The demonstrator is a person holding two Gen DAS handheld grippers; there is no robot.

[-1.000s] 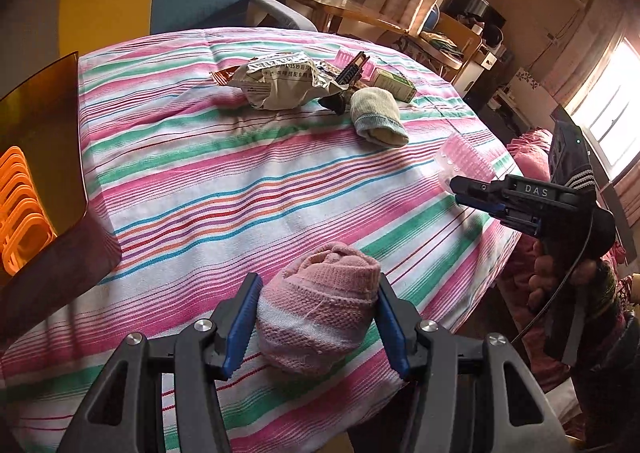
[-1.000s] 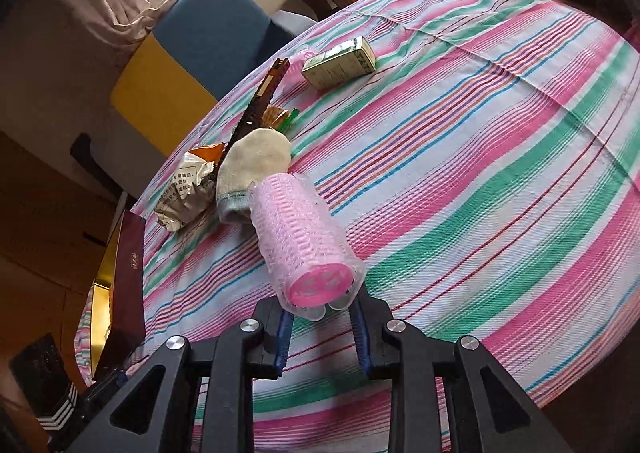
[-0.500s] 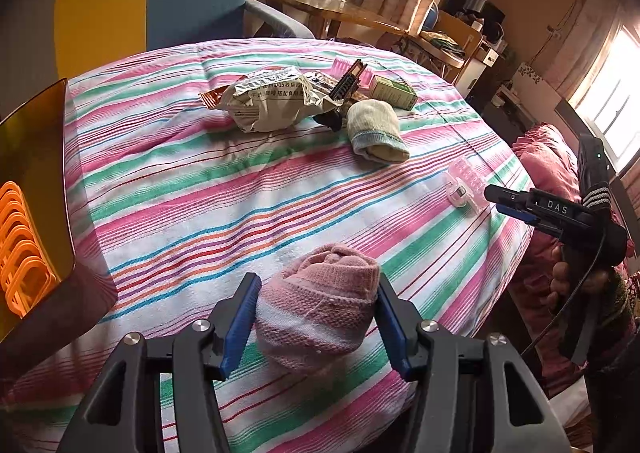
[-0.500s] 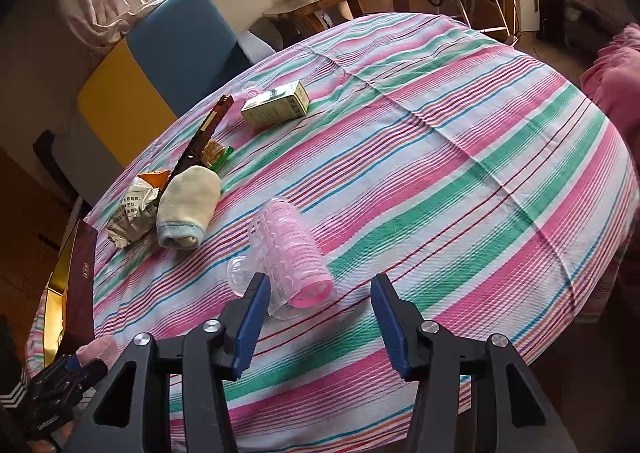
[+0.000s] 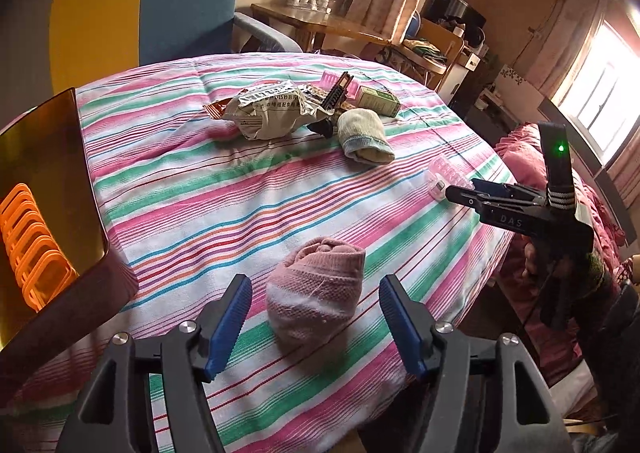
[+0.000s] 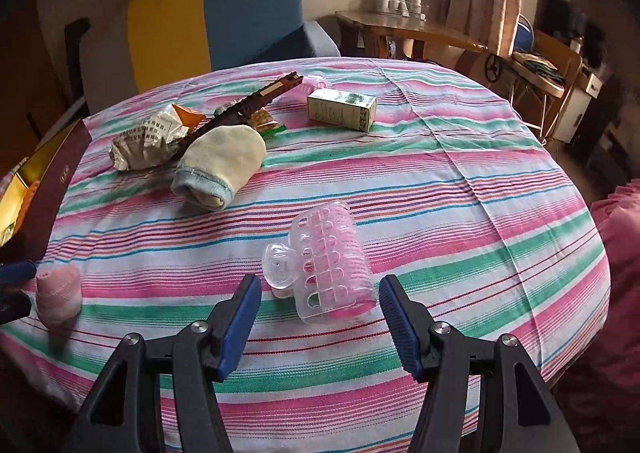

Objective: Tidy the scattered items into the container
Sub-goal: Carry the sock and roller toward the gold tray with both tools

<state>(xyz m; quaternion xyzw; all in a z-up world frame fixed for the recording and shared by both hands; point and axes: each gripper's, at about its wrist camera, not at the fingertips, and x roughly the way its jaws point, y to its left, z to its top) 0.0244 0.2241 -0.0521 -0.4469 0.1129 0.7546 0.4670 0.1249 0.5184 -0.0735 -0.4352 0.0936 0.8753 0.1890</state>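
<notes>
The table [image 5: 168, 189] under its striped cloth fills both views, and the container [image 5: 52, 189] — a dark box with a gold lining and orange clips [image 5: 32, 237] inside — stands at the left edge of the left-wrist frame, upright wall toward the gripper. Both tongs are released: the left gripper [image 5: 316, 317] stands spread around the pink sock [image 5: 316, 293] at bottom centre without touching it, and the right gripper [image 6: 320, 317] stands spread around the hair roller [image 6: 332, 257] in its clear clip, low in the right-wrist frame, also apart from it. The sock lies close to the table's near edge, so a clumsy closing could, I judge, nudge it over the side; being soft, it may also squash and slip out if pinched only at its tip. The roller is round and its clear shell looks slick, so a grip off its middle might roll it away or pop it loose. The box wall rises high beside the left gripper, and a low carry could knock it. Toward the upper middle of both frames sits the rest of the clutter: a crumpled packet [image 5: 272, 113], a cream sock [image 6: 220, 169], a green carton [image 6: 342, 109], and a dark comb [image 6: 252, 105] lying across the packet — well apart from both grippers, in nobody's way now, though tangled enough to need picking apart.
</notes>
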